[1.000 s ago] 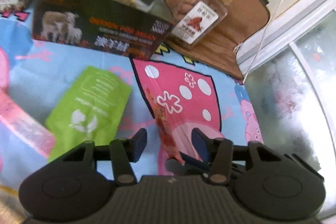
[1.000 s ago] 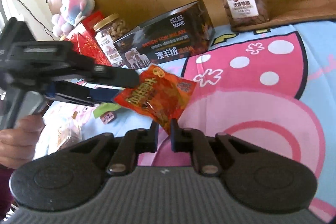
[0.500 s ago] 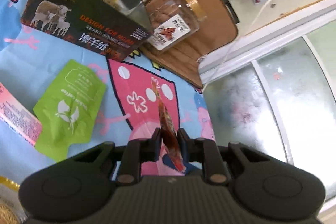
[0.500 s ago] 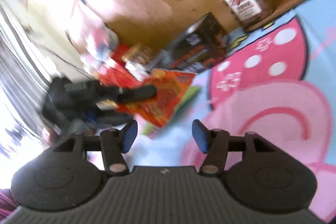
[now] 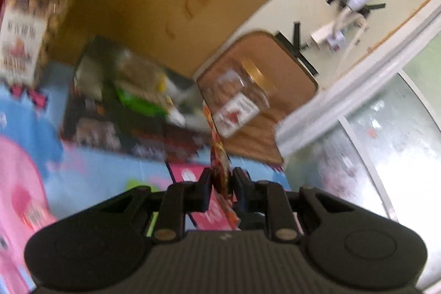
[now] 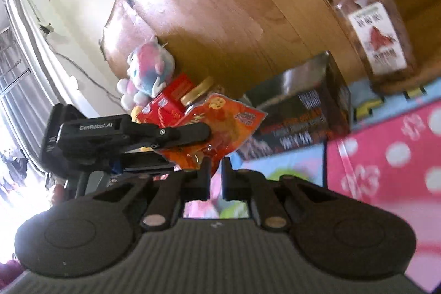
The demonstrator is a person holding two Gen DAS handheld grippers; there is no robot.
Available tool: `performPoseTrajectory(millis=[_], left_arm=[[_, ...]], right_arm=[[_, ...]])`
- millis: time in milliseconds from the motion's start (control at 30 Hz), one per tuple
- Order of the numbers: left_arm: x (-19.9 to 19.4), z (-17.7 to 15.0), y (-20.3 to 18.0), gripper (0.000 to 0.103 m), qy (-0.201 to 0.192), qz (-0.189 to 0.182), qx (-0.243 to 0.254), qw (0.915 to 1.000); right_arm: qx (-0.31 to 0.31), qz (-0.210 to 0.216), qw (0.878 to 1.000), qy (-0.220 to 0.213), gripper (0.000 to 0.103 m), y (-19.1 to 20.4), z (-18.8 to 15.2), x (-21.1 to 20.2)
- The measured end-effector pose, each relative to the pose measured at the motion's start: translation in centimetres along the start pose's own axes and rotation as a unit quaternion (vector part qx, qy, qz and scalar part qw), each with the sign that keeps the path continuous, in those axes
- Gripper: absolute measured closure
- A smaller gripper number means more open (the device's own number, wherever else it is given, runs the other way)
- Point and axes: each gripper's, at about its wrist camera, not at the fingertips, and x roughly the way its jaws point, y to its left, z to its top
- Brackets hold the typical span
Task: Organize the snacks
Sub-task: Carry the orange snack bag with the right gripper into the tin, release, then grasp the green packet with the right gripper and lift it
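An orange snack packet (image 5: 220,153) is pinched edge-on in my left gripper (image 5: 222,178), held in the air in front of the black carton (image 5: 124,128). The carton's top is open, with blurred packets inside. In the right wrist view the same packet (image 6: 231,126) hangs flat from the left gripper (image 6: 193,134), to the left of the carton (image 6: 297,112). My right gripper (image 6: 215,170) sits just below the packet's lower corner with its jaws shut. I cannot make out whether that corner is caught between them.
A clear nut jar (image 5: 239,101) (image 6: 372,32) stands on a brown mat right of the carton. A second jar (image 5: 35,18) stands to the carton's left, beside a red box (image 6: 171,101) and plush toy (image 6: 148,70). A blue-and-pink play mat (image 6: 386,156) covers the floor, and a wooden board stands behind.
My left gripper closed on the orange packet and lifted it up toward the carton. My right gripper let go of the packet, opened wide, then shut again beneath it.
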Motion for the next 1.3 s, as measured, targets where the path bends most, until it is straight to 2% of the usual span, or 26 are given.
performPoseTrajectory(millis=[133, 200, 233, 267, 333, 367, 433, 500, 633, 700, 833, 967, 1067, 1133, 1200, 1300], left_arm=[[1.2, 3.8, 1.1, 0.084, -0.016, 0.026, 0.010, 0.9995], [2.3, 5.5, 2.0, 0.083, -0.025, 0.053, 0.010, 0.9982], [2.8, 6.1, 2.3, 0.081, -0.032, 0.073, 0.015, 0.9968], [3.5, 6.6, 2.6, 0.075, -0.036, 0.100, 0.023, 0.9940], [5.1, 7.2, 3.3, 0.066, -0.035, 0.169, 0.038, 0.9843], [5.7, 7.2, 3.6, 0.065, -0.031, 0.190, 0.042, 0.9803], [6.2, 6.9, 4.0, 0.065, -0.020, 0.204, 0.050, 0.9776], [5.9, 6.2, 3.9, 0.061, -0.024, 0.205, 0.061, 0.9765], [5.0, 5.1, 2.9, 0.051, -0.030, 0.215, 0.090, 0.9721], [4.2, 4.6, 2.2, 0.051, -0.033, 0.223, 0.102, 0.9690], [1.6, 3.1, 1.6, 0.050, -0.034, 0.205, 0.102, 0.9728], [0.7, 0.0, 1.2, 0.050, -0.010, 0.178, 0.117, 0.9771], [1.7, -2.2, 1.5, 0.050, 0.026, 0.173, 0.118, 0.9775], [2.5, -3.0, 2.4, 0.050, 0.049, 0.171, 0.100, 0.9788], [3.3, -3.5, 3.8, 0.050, 0.079, 0.152, 0.060, 0.9834], [3.9, -4.1, 5.2, 0.050, 0.096, 0.127, 0.014, 0.9871]], right_arm=[[0.000, 0.002, 1.000, -0.005, 0.093, -0.6, 2.6, 3.1], [-0.007, -0.005, 1.000, -0.008, 0.093, -0.9, 3.8, 5.1], [-0.013, -0.011, 1.000, -0.008, 0.093, -1.0, 4.1, 5.8], [-0.022, -0.025, 0.999, -0.009, 0.093, -1.1, 4.5, 7.1], [-0.046, -0.058, 0.997, -0.010, 0.089, -1.2, 4.9, 9.1], [-0.054, -0.078, 0.995, -0.006, 0.089, -1.3, 5.0, 10.0], [-0.054, -0.090, 0.994, -0.004, 0.089, -1.5, 4.9, 10.2], [-0.058, -0.078, 0.995, -0.012, 0.089, -1.7, 4.5, 8.6], [-0.061, -0.083, 0.995, -0.017, 0.088, -1.4, 3.1, 5.7], [-0.036, -0.081, 0.996, -0.008, 0.088, -1.8, 2.3, 4.6], [0.007, -0.074, 0.997, 0.009, 0.088, -2.1, 0.4, 2.5], [0.075, -0.063, 0.995, 0.023, 0.086, -2.7, -2.0, 0.1], [0.106, -0.060, 0.992, 0.033, 0.077, -2.7, -3.9, -1.2], [0.106, -0.070, 0.991, 0.047, 0.071, -2.3, -4.9, -1.4], [0.112, -0.070, 0.990, 0.058, 0.068, -2.0, -5.4, -1.1], [0.143, -0.060, 0.986, 0.068, 0.066, -2.2, -5.6, -0.2]])
